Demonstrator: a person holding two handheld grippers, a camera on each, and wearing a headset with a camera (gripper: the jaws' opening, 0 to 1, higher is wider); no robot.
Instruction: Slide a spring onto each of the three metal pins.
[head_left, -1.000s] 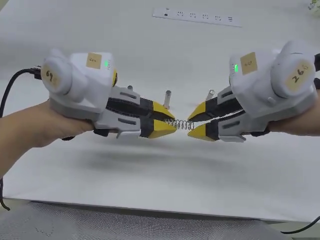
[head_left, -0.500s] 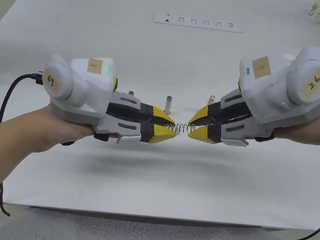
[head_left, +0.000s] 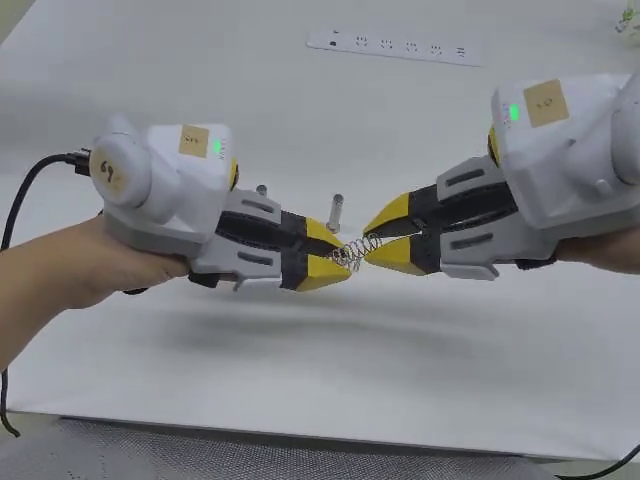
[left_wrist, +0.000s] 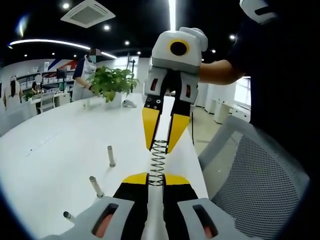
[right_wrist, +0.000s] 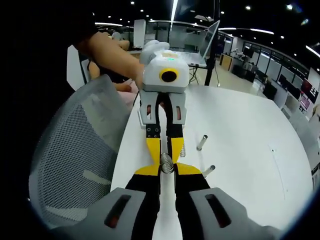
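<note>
A small metal spring (head_left: 354, 251) (left_wrist: 158, 162) (right_wrist: 166, 163) is stretched between the two grippers above the white table (head_left: 300, 100). My left gripper (head_left: 343, 264) (left_wrist: 155, 178) is shut on one end of it. My right gripper (head_left: 367, 248) (right_wrist: 167, 170) comes in from the opposite side, tip to tip, with its jaws pinched on the other end; it also appears at the top of the left gripper view (left_wrist: 160, 146). The spring looks slightly bent. Three bare metal pins (left_wrist: 111, 156) (left_wrist: 96, 186) (left_wrist: 68, 216) stand upright in a row; two pins (head_left: 336, 211) (head_left: 262, 188) show behind the grippers.
A white power strip (head_left: 398, 44) lies at the far edge of the table. A black cable (head_left: 25, 190) trails from the left gripper. A grey mesh chair (right_wrist: 80, 150) stands at the near table edge. A potted plant (left_wrist: 112, 82) sits at the table's far end.
My right gripper has moved left toward the left gripper and its jaws have shut on the spring's free end. The spring between them is now shorter and bent.
</note>
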